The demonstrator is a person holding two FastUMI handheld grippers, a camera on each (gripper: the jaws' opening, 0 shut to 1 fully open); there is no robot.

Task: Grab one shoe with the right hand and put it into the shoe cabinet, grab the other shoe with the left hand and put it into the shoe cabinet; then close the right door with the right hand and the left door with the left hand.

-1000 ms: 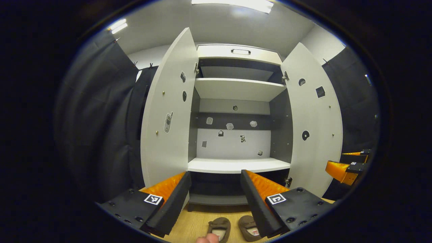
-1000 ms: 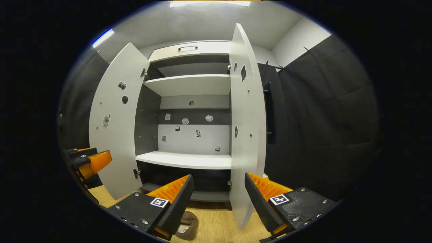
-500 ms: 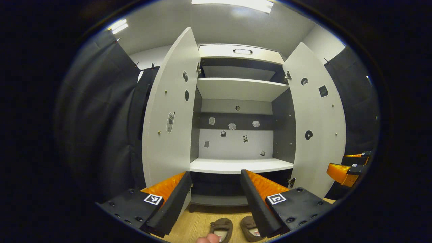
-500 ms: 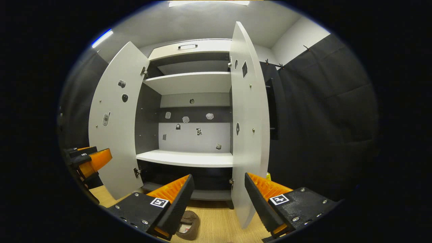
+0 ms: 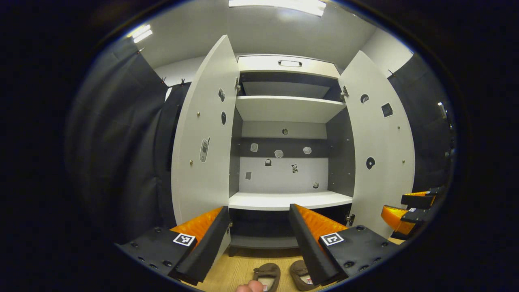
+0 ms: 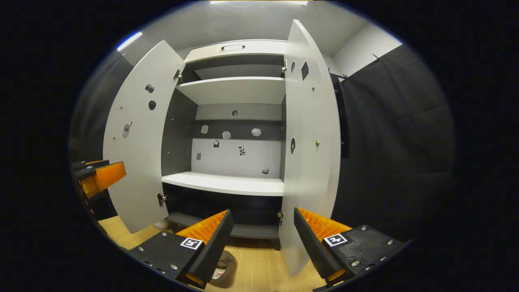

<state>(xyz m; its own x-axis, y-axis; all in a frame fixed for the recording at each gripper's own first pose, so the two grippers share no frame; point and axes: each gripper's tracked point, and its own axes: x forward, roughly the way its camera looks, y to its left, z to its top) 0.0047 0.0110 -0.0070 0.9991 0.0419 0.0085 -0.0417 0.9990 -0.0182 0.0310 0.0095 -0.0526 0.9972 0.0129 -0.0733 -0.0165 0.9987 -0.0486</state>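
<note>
Both grippers, left (image 5: pixel 257 239) and right (image 6: pixel 261 243), agape, empty. Shoes (image 5: pixel 266 276) on floor. Risk: right door (image 6: pixel 310 154) near right fingers; descent may snag it.

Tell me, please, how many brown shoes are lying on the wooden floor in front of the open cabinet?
2: the left brown shoe and the right brown shoe lie side by side on the wooden floor, below the cabinet, partly hidden by the left gripper.

Pale wooden plank floor (image 5: pixel 239 269) at the bottom, dark pleated cloth curtains (image 6: pixel 389 142) hung at both sides, white painted ceiling (image 5: pixel 259 28) above, long bright ceiling lamp (image 5: pixel 279 5), second smaller lamp (image 5: pixel 138 33) at left.
</note>
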